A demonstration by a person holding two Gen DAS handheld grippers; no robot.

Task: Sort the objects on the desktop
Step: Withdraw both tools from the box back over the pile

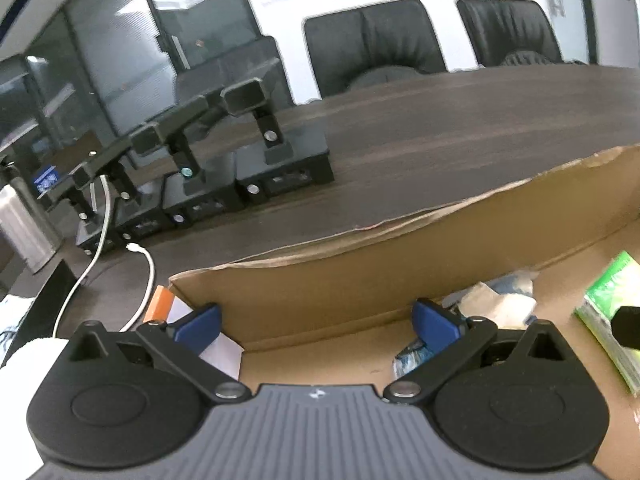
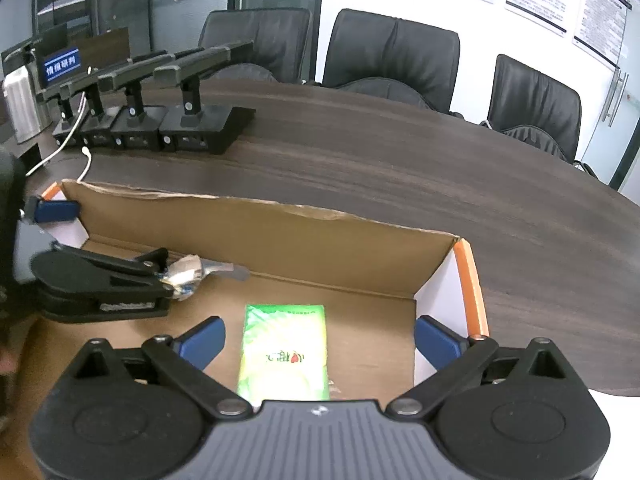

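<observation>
Right gripper nearest the lens: blue pads spread wide, nothing between them but air. Green packet lies flat on the floor of the cardboard box, directly below and between the pads, not touched by either. Packet looks delivered; judged as the release step, with the jaws clear of it.

Left gripper also stands wide in its own view, one pad outside the box's left wall, the other over the box floor. No grip visible. Just beside its right pad sits a crumpled wrapper, whitish with blue print; the right-wrist view shows the same wrapper at the tip of the left tool's finger. Touching or only close, cannot tell.

Further out: dark wooden table, a row of black stands well apart from the box, a white cable, black chairs behind.

To do it well, my judgement:
- Lift the right tool straight up so a pad does not drag the packet.
- Mind the orange-edged right wall, close to the right pad.
- Keep the two tools apart inside the box; room is tight.
- If the wrapper is next, bring the left pad inside the wall first.
</observation>
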